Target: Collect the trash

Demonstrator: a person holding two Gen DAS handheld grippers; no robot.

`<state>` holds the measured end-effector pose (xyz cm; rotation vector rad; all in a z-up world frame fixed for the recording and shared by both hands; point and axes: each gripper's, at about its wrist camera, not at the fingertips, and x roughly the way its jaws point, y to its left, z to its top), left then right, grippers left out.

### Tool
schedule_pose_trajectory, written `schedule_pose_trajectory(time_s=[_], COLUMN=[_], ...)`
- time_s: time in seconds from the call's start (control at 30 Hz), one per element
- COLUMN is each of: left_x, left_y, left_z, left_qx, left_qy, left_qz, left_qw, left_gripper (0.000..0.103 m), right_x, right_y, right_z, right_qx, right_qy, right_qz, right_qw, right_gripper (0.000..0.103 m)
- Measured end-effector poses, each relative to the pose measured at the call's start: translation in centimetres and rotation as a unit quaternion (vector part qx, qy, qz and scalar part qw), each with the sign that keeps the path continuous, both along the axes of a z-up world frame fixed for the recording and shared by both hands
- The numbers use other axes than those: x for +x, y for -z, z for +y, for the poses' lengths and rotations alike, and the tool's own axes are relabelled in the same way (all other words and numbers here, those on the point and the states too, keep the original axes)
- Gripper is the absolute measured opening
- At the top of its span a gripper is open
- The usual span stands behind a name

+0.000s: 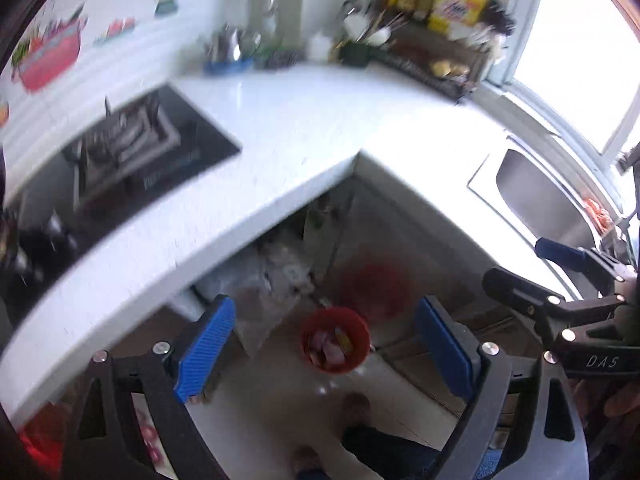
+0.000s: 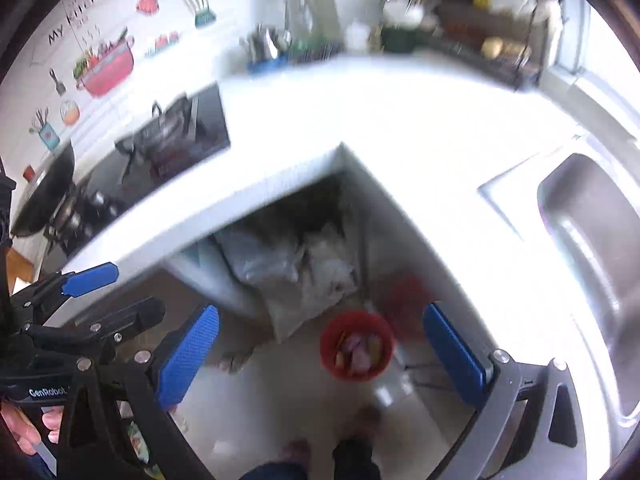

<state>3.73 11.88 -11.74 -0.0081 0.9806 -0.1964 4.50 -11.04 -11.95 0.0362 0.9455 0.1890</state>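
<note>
A small red bin (image 1: 335, 340) with scraps of trash in it stands on the pale floor under the corner of the white counter (image 1: 288, 136). It also shows in the right wrist view (image 2: 357, 346). My left gripper (image 1: 324, 354) is open and empty, high above the bin. My right gripper (image 2: 320, 356) is open and empty too, beside the left one. The right gripper shows at the right edge of the left wrist view (image 1: 560, 280), and the left gripper at the left edge of the right wrist view (image 2: 96, 292).
A gas hob (image 1: 132, 148) sits on the counter's left part and a steel sink (image 2: 592, 248) on the right. Bottles and utensils (image 1: 440, 12) crowd the back. Plastic bags (image 2: 296, 272) lie under the counter. The person's feet (image 1: 352, 432) stand below.
</note>
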Motion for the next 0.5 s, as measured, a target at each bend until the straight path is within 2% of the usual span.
schedule_pose_trajectory(time_s=[0.07,0.13,0.33,0.5], left_x=[-0.6,-1.4,-4.7,-7.5], left_y=[-1.8,-3.3,-7.6,-10.0], left_z=[-0.3,-0.3,-0.1,-0.3], left_qx=[0.005,0.01,-0.005,0.004], left_qy=[0.015,0.022,0.064,0.085], left_qz=[-0.016,-0.033,-0.08,-0.112], left_qw=[0.9998,0.9992,0.9947,0.9901], left_gripper=[0.094,0.103,0.103,0.103], right_x=[-1.1,-2.4,-7.0,-10.2], right_y=[-1.6,-2.7,-6.8,-8.9], right_z=[-0.1,-0.1,0.0,0.8], right_qx=[-0.006,-0.011,-0.034,-0.042], right_qy=[0.016,0.035,0.079,0.109], right_qz=[-0.017,-0.032,-0.081,-0.107], right_qw=[1.0,0.999,0.993,0.987], right_gripper=[0.102,0.102,0.102,0.102])
